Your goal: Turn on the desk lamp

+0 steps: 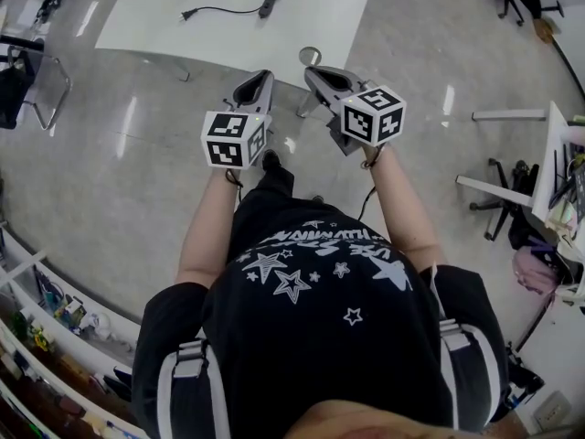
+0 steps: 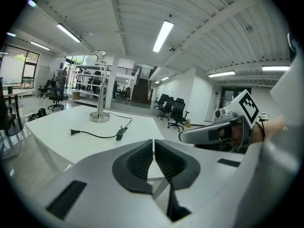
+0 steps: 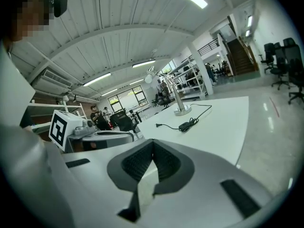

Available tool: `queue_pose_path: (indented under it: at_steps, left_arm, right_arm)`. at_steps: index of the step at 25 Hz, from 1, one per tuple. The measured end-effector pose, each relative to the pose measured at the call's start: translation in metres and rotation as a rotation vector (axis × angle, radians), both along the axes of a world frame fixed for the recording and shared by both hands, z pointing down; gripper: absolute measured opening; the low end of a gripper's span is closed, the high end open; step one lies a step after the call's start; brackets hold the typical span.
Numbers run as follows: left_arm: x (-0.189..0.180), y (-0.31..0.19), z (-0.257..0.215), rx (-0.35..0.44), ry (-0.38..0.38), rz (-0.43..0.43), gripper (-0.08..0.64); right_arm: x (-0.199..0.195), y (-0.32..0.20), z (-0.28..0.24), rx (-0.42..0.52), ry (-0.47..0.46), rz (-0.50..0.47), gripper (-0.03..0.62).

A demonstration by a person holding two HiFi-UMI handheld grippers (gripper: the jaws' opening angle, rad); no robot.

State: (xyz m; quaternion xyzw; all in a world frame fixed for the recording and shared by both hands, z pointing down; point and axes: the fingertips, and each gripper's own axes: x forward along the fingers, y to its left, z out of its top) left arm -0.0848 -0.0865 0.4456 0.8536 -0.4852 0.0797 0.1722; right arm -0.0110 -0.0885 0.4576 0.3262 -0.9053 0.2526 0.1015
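One white tabletop carries the desk lamp, upright at its far side, its cord's plug lying loose. Nearer, the left hand-held gripper and right hand-held gripper hover, jaws closed, empty.

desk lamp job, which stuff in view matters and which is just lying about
For the job: desk lamp, cord with inline switch, plug lying loose, white table.
Lying about: office chairs, shelving.
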Motion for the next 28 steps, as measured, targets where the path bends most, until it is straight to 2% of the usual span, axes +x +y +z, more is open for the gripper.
queue_pose_path:
  at_steps: [8,12,16,28]
  left_arm:
    - [0.021,0.052,-0.006,0.014,-0.001,-0.012,0.020]
    - [0.030,0.076,-0.010,0.022,0.006,-0.018,0.020]
    - [0.042,0.097,-0.014,0.036,0.000,-0.019,0.011]
    - [0.082,0.151,-0.018,0.056,-0.016,-0.011,0.009]
  right_arm:
    - [0.015,0.053,-0.005,0.022,0.000,-0.043,0.005]
    - [0.024,0.080,-0.003,0.038,0.031,-0.068,0.005]
    - [0.039,0.103,-0.003,0.055,0.068,-0.069,0.005]
    - [0.081,0.162,0.005,0.058,0.093,-0.065,0.005]
